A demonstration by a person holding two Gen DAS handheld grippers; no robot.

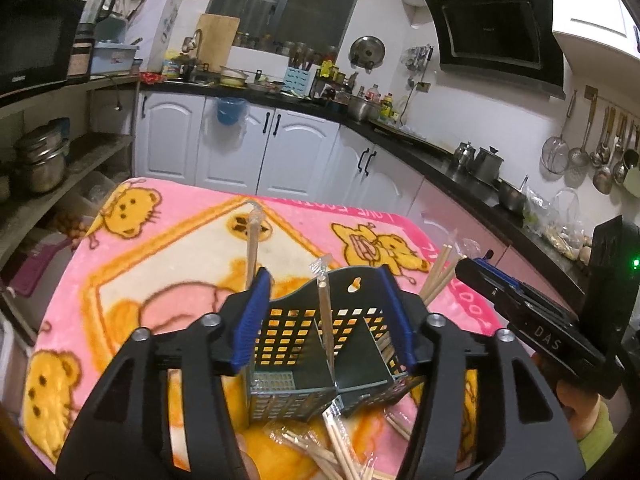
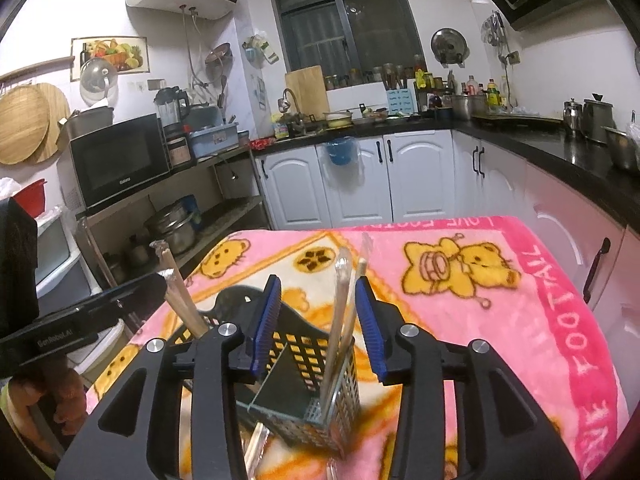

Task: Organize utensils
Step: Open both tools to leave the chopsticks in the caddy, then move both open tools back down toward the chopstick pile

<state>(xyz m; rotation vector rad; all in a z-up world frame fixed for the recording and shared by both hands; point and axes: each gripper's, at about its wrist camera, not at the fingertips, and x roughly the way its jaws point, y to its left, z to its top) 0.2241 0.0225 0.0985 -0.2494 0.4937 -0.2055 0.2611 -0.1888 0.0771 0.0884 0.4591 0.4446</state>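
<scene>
Both grippers, left point(image 1: 326, 316) and right point(image 2: 316, 324), stand part-open and grip nothing above the perforated caddy point(image 1: 296, 332), where wrapped chopsticks point(image 2: 340, 320) lean upright.

Warm indoor light, night-dark window, strong fisheye warp

Both views bend hard toward black corners; the window point(image 1: 288, 0) at 12 o'clock is dark, white cabinets point(image 2: 360, 176) glare mildly, near foreground blurs softly.
</scene>
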